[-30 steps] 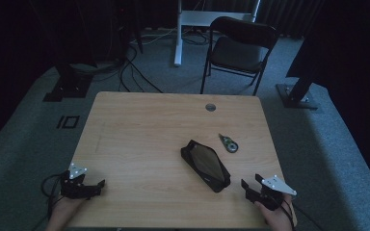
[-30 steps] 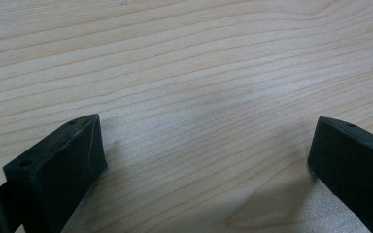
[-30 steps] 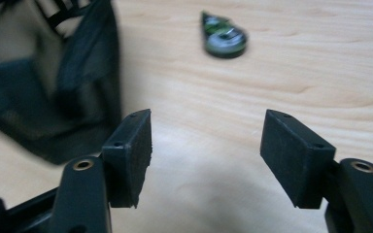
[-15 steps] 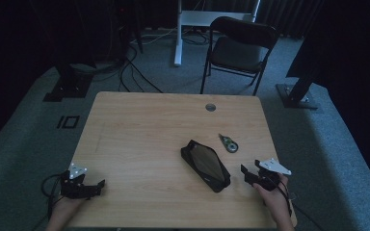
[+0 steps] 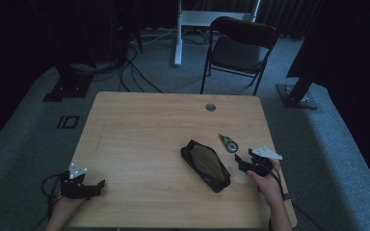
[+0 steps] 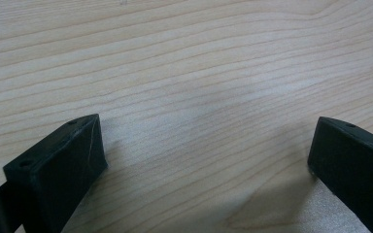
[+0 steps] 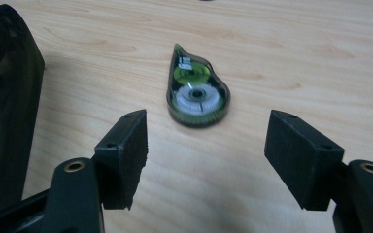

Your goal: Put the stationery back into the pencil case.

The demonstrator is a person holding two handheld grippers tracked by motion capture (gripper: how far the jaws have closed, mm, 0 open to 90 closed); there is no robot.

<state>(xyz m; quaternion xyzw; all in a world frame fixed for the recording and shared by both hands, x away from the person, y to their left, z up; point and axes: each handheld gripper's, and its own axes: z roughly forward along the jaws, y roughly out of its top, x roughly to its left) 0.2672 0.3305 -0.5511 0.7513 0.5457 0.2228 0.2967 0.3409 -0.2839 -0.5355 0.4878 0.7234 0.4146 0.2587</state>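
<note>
Correction tape dispenser (image 7: 196, 94) is lying flat on the wooden table (image 5: 144, 130), right of centre in the high view, just beyond the right gripper (image 5: 243, 162). A black mesh pouch (image 5: 205, 165) is lying just to its left, apart from it. Right gripper jaws have just been opening and are standing wide, nothing between them. Left gripper (image 5: 92, 185) is resting at lower left, jaws wide over bare wood. Nothing is blocking the dispenser.
</note>
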